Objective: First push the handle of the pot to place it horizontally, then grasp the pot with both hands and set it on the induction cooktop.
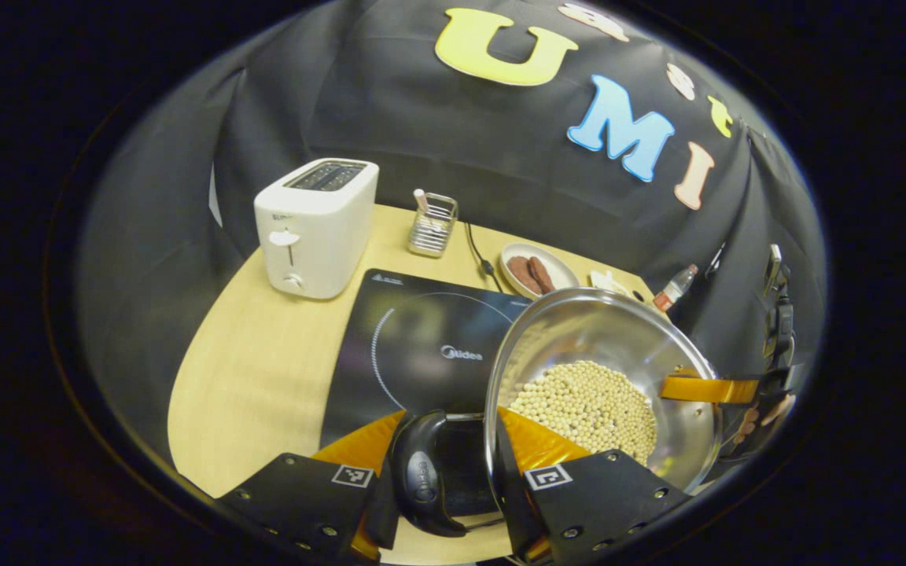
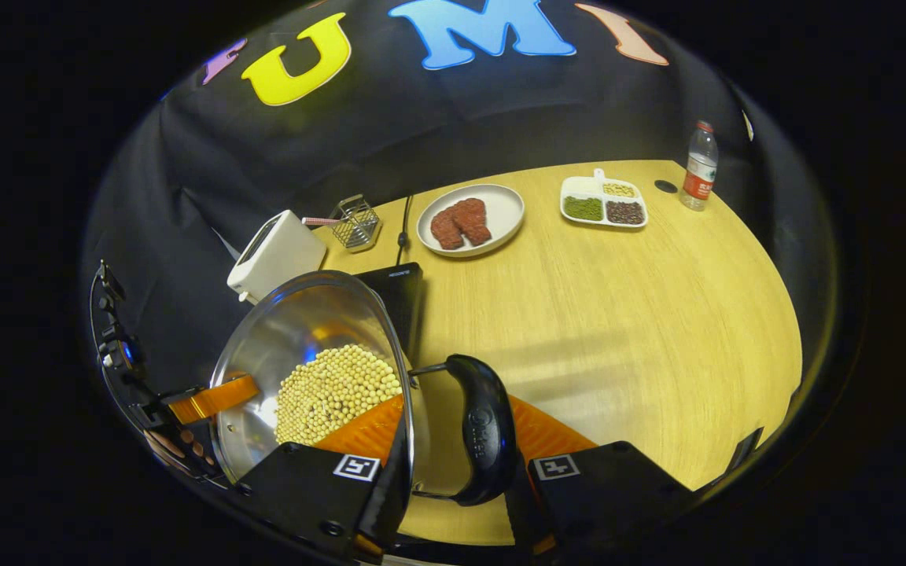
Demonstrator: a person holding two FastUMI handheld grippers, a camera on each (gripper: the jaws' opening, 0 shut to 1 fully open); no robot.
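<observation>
A steel pot (image 1: 602, 330) holding pale soybeans (image 1: 591, 409) is gripped from both sides. My left gripper (image 1: 453, 440) is shut over the pot's rim and black side handle (image 1: 421, 472), one finger inside the wall and one outside the handle. My right gripper (image 2: 461, 424) holds the opposite black handle (image 2: 484, 432) and rim the same way. The right gripper's finger (image 1: 708, 387) shows at the far rim in the left gripper view. The pot (image 2: 303, 330) overlaps the right edge of the black induction cooktop (image 1: 421, 346); I cannot tell whether it touches it.
A white toaster (image 1: 315, 228) and a wire basket (image 1: 432, 226) stand behind the cooktop. A plate of meat (image 2: 470, 218), a divided tray of beans (image 2: 604, 203) and a water bottle (image 2: 700, 165) sit at the back. Bare tabletop (image 2: 642, 330) lies right of the pot.
</observation>
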